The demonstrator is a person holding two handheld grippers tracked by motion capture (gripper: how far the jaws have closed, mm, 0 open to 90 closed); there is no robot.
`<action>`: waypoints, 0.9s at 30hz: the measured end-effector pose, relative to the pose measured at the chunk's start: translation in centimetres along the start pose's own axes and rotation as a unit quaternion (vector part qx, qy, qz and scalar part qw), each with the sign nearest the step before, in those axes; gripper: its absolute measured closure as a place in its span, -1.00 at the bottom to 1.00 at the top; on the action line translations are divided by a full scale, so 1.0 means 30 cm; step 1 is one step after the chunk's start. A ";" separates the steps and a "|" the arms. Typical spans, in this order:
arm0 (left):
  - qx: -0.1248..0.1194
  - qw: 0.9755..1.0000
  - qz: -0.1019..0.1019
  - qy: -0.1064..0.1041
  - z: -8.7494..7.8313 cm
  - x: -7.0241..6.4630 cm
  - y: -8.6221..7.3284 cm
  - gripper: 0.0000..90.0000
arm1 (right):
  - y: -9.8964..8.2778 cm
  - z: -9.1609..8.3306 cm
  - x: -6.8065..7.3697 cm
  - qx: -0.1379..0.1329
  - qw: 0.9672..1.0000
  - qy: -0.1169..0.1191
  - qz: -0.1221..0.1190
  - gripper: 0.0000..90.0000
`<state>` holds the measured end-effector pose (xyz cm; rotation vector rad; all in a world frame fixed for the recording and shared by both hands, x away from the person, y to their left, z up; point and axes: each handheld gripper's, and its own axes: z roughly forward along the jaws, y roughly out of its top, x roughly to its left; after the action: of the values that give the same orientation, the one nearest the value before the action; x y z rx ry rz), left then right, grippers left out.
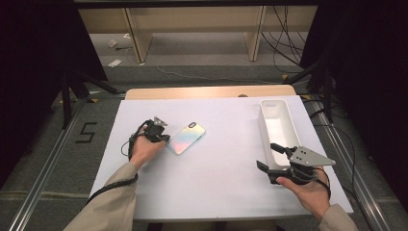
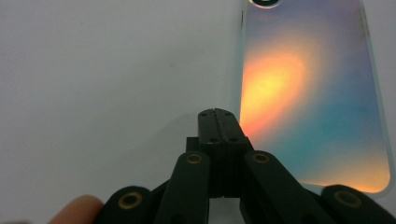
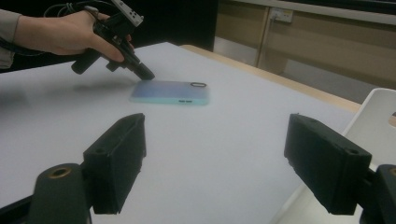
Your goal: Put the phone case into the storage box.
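a: two grippers, one phone case, one bin. starting at the left: left gripper (image 1: 160, 135) low on the white table sheet (image 1: 216, 178), jaws pressed fully together with nothing between, tip set just beside the near long edge of the phone case (image 1: 186, 138).

b: pressed together for a reason, probably. looks like a blunt nose for nudging or sliding the case rather than lifting, since a case lying that flat offers no edge to pinch.

a: agreed as a guess. in the left gripper view, joined tips at the case's rim, touching or nearly so; cannot tell which. case lying flat, iridescent back up, camera hole at the far end, left of the table's middle.

b: further right?

a: bare sheet, then the white bin (image 1: 277, 126) standing lengthwise near the right edge, apparently empty. right gripper (image 1: 270, 162) at the bin's near end, jaws spread wide, holding nothing, one jaw over the bin's rim.

b: likely waiting there to steady the bin or take the case. bin well apart from the case, so a long push or a handover ahead.
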<state>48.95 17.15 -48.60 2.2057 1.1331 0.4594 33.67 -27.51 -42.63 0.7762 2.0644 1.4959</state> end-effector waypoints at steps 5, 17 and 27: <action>0.006 1.000 0.007 -0.010 -0.005 -0.019 0.000 0.99 | 0.001 -0.001 0.000 -0.001 1.000 -0.001 0.000 -0.52; 0.006 1.000 0.014 -0.021 -0.015 -0.062 -0.009 0.99 | 0.003 -0.001 0.003 0.000 1.000 -0.002 0.000 -0.51; 0.012 1.000 0.010 -0.023 -0.020 -0.068 -0.007 0.98 | 0.003 -0.001 0.003 0.000 1.000 -0.003 0.000 -0.51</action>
<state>47.33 15.79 -48.34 2.2384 1.0979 0.4033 33.62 -27.44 -42.53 0.7792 2.0593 1.4908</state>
